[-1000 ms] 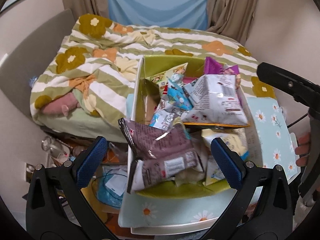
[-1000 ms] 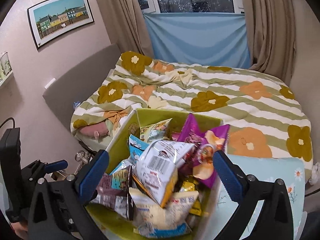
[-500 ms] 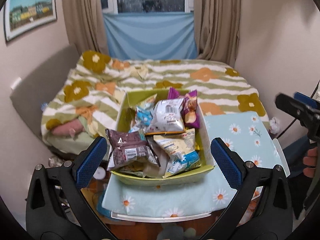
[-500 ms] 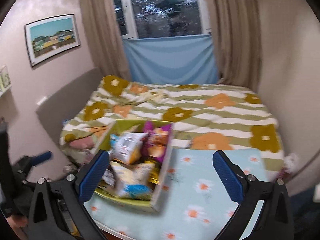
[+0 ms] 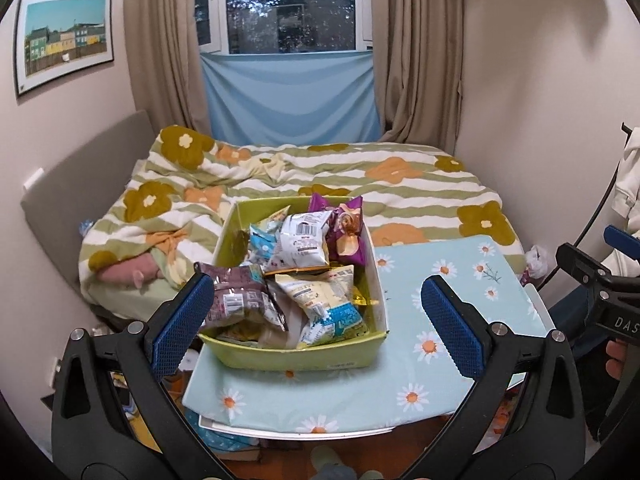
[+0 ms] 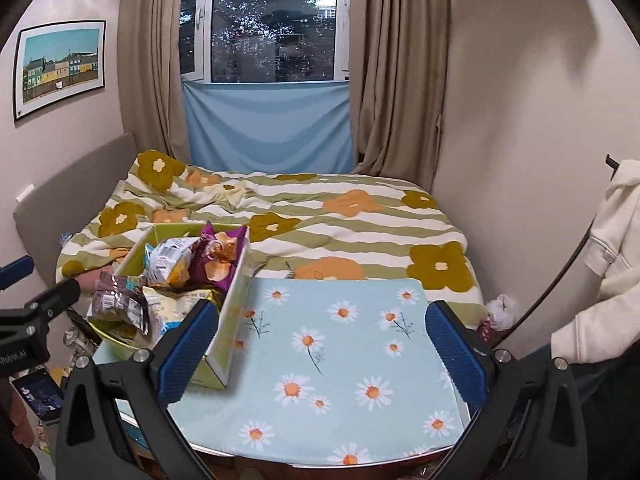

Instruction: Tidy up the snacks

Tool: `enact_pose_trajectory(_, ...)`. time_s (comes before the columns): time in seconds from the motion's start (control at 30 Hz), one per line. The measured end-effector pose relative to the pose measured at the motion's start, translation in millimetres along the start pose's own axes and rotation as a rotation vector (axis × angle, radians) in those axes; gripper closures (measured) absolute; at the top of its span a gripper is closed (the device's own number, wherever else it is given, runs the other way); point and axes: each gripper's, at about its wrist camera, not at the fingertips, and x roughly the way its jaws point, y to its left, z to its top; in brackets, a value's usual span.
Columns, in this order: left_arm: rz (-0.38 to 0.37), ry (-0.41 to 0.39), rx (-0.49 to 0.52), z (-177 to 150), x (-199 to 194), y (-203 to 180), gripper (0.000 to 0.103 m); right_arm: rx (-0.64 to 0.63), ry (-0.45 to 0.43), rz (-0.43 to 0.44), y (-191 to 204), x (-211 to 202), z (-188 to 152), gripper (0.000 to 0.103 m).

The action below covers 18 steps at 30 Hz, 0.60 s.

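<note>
Both the left gripper [image 5: 314, 314] and right gripper [image 6: 322, 350] hang spread and empty before the lime-green cardboard box [image 5: 296, 354] heaped with crinkly snack packets [image 5: 302, 246], so packing looks finished or ready for a check.

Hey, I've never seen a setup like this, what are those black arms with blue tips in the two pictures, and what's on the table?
Those are two hand-held grippers, each carrying its own camera that looks out between its fingers. One picture comes from the left gripper, the other from the right gripper. Both are open and hold nothing. In front stands a small table covered by a daisy-print cloth. On its left side sits a green box heaped with snack bags. Behind the table is a bed with a flowered blanket.
</note>
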Motion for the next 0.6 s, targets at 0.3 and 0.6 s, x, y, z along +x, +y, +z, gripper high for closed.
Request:
enact_pose_trajectory(0.3,0.002,-0.009,-0.002,-4.7,-5.0,-6.4,0.000,0.021,-0.014,-0.008,-9.7,-5.8,-2.9,0.000)
enact_pose_trajectory(0.6,0.010,-0.013,-0.003,-5.5,-7.1,-8.2,0.000,0.023,-0.012,-0.005,-11.3,-6.9,-3.9,0.000)
